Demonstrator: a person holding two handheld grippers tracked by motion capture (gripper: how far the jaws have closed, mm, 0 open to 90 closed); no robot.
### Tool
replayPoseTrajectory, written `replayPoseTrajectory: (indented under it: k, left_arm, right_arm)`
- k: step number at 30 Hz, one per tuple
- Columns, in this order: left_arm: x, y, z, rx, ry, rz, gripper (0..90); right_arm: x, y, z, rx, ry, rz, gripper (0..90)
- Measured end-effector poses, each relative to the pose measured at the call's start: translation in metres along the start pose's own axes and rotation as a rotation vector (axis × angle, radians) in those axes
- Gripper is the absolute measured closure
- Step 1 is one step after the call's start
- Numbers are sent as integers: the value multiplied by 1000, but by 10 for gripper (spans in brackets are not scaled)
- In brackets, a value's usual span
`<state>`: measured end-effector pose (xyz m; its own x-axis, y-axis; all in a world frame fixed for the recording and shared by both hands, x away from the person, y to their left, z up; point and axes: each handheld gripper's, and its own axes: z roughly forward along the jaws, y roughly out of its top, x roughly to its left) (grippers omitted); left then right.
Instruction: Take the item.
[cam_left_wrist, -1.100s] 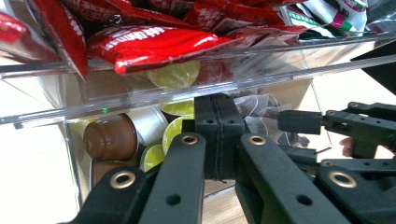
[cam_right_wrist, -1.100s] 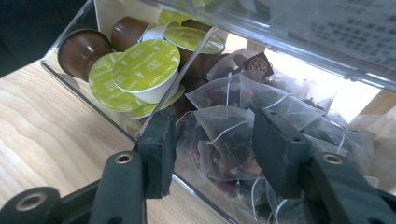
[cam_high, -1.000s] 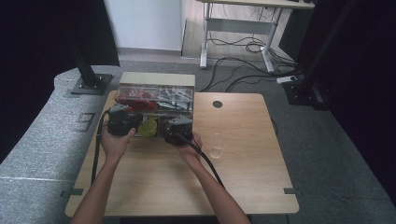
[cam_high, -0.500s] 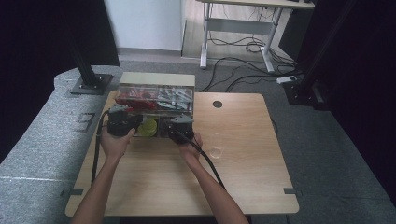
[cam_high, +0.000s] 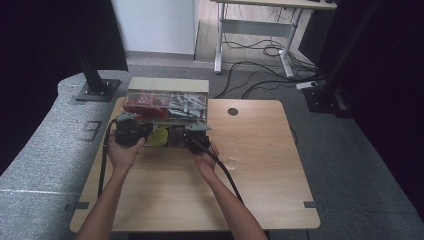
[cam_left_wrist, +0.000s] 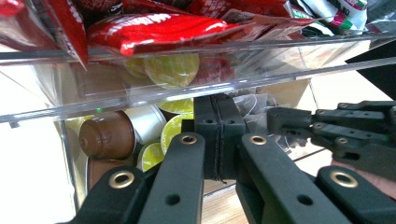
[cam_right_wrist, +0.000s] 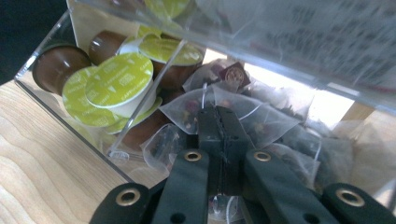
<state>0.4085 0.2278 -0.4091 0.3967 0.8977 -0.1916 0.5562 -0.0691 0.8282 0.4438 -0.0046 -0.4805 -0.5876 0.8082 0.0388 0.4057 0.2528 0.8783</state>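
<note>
Desk: light wood desk (cam_high: 260, 190), with a clear acrylic organizer (cam_high: 167, 107) at its far left edge
High view: both hands hold their grippers at the organizer's near, lower tier; left gripper (cam_high: 129, 131) and right gripper (cam_high: 192, 136) sit either side of a yellow-green patch of capsules
Left gripper view: jaws pressed together with nothing between them, tips just at the lower tier; coffee capsules (cam_left_wrist: 140, 135), brown and green-lidded, lie behind the clear wall, red packets (cam_left_wrist: 159, 30) fill the tier above; the other gripper shows at the right
Right gripper view: right gripper (cam_right_wrist: 220, 126) has just been closing its jaws, now shut and pinching a mesh tea bag (cam_right_wrist: 224, 114) in the compartment of tea bags, beside the divider from the capsules (cam_right_wrist: 116, 81)
Tea bag place: inside the organizer's lower right compartment, among other bags
</note>
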Motion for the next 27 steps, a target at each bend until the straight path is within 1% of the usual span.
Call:
replayPoseTrajectory:
  k: [5,14,20,25,27]
  left_arm:
    - [0,0,0,0,0,-2,898]
    - [2,0,1,1,0,-6,900]
    - [2,0,1,-1,-3,-8,900]
    - [2,-1,2,1,-3,-9,900]
    - [2,-1,2,3,-3,-10,900]
  right_arm:
    - [-2,3,-8,-21,6,-3,888]
    - [-4,6,-23,-57,30,11,889]
    - [-5,5,-34,-81,46,4,889]
    - [-9,5,-44,-103,65,29,889]
    - [-9,4,-48,-112,69,26,889]
